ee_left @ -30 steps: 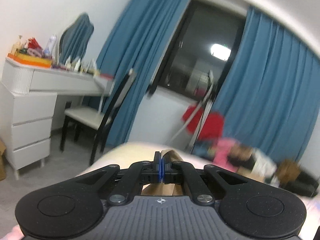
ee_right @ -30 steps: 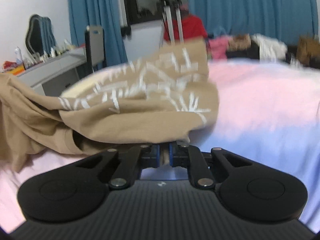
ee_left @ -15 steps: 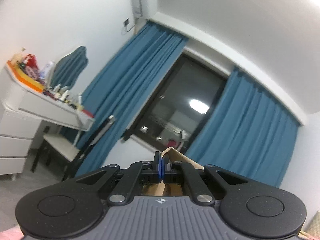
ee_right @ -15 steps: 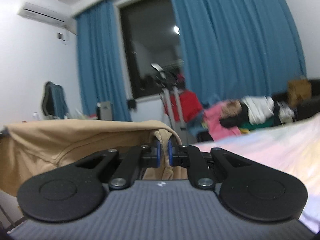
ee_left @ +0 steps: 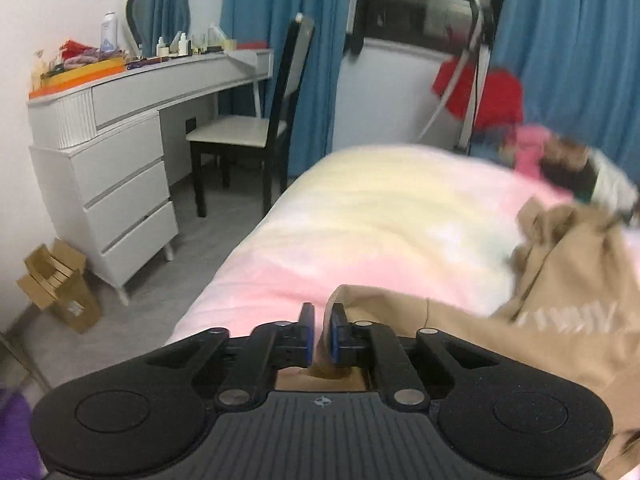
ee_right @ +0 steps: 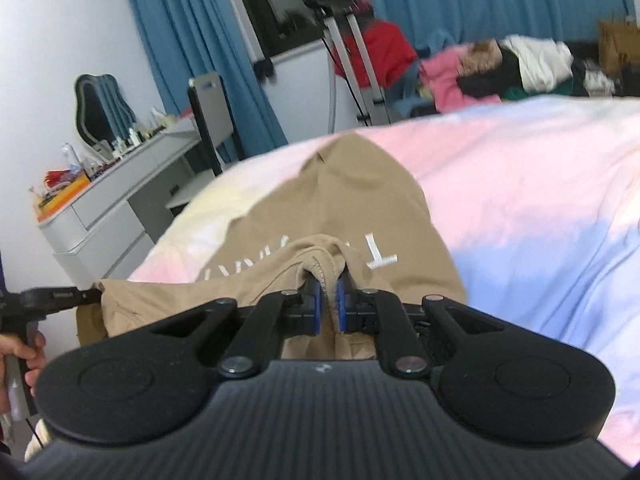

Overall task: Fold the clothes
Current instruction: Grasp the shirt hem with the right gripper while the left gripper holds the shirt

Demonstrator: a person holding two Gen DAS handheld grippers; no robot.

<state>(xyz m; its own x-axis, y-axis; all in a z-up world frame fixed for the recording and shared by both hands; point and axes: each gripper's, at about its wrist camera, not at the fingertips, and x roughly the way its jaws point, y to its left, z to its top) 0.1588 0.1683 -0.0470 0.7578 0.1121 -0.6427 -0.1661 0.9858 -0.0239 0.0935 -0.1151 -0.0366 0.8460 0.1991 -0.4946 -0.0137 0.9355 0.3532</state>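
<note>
A pastel pink, yellow and blue bed [ee_right: 540, 208] fills mid-frame, blue curtains [ee_left: 568, 52] and a white drawer bench [ee_left: 120, 184] behind at left. The soft tan shirt [ee_right: 352, 200] with white lettering lies draped across it. The right gripper [ee_right: 330, 307] has its fingers clamped on a bunched hem. The left gripper [ee_left: 319, 332] has just been opening; its fingers stand slightly parted, cloth edge loose between.

White dressing table [ee_left: 120, 152] standing left; black chair [ee_left: 256, 136] sitting beside it; blue curtains [ee_left: 280, 40] hanging behind; cardboard boxes [ee_left: 60, 288] resting on grey floor [ee_left: 192, 240]; clothes pile [ee_right: 500, 68] lying beyond.
</note>
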